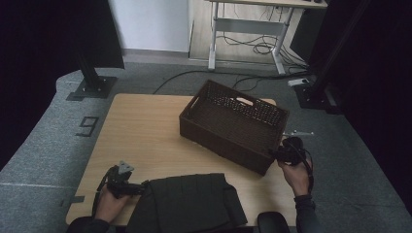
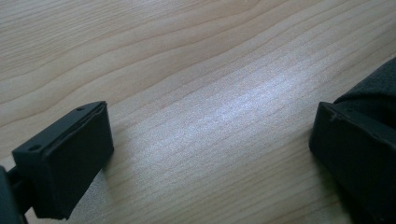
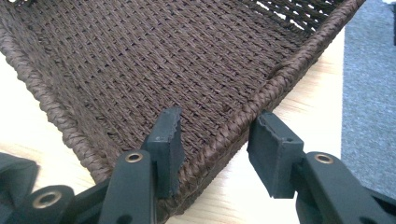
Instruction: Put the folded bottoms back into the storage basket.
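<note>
A dark brown woven basket [image 1: 224, 140] stands slanted on the right half of the wooden table [image 1: 141, 131]. My right gripper [image 1: 278, 155] is at the basket's near right corner. In the right gripper view, the right gripper [image 3: 217, 122] has one jaw inside the basket and the other outside, closed across the rim [image 3: 280, 79]. A folded dark cloth [image 1: 189, 201] lies at the table's front edge. My left gripper [image 1: 142, 187] rests low at the cloth's left edge. In the left gripper view, the left gripper [image 2: 210, 130] is open over bare wood, one jaw beside the cloth [image 2: 379, 84].
Grey carpet [image 1: 43, 145] surrounds the table. A black stand base [image 1: 92, 87] sits beyond the far left corner, and another stand base [image 1: 313, 94] is at the far right. Cables and a white desk frame [image 1: 248, 29] lie behind. A dark rounded object [image 1: 272, 222] sits at the front edge.
</note>
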Motion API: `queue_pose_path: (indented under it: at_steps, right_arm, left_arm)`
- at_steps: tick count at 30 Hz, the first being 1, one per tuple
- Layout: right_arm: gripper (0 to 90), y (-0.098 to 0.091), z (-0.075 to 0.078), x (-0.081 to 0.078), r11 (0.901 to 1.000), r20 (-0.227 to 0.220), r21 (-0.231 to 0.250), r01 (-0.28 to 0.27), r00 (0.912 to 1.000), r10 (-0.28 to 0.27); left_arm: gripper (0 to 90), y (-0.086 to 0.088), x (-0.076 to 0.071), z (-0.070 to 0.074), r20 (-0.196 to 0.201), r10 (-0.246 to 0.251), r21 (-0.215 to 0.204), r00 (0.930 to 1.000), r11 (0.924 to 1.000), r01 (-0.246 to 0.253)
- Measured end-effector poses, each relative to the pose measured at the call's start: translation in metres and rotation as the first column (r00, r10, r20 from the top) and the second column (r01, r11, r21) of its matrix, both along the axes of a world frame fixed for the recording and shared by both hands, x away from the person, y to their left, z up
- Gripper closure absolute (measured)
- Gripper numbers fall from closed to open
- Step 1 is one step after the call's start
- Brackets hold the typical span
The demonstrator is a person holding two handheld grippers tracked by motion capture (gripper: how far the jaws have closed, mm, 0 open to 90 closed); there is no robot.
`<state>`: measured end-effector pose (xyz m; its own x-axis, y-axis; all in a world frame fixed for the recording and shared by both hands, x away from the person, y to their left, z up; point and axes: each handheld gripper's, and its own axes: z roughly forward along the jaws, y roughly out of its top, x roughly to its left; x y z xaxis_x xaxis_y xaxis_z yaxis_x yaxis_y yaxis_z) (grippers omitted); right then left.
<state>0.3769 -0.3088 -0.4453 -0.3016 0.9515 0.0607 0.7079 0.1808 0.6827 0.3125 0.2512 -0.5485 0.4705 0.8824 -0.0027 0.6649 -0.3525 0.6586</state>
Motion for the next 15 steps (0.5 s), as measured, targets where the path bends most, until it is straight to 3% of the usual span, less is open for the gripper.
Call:
queue_pose_path:
  at_steps: [15]
  right_arm:
    - [55.1, 0.036, 0.000, 0.003, 0.9955, 0.002, -0.007, -0.094, 0.9956, 0.094]
  left_arm:
    - [0.0, 0.000, 0.000, 0.000, 0.000, -0.001, 0.001, 1.0000, 1.0000, 0.001]
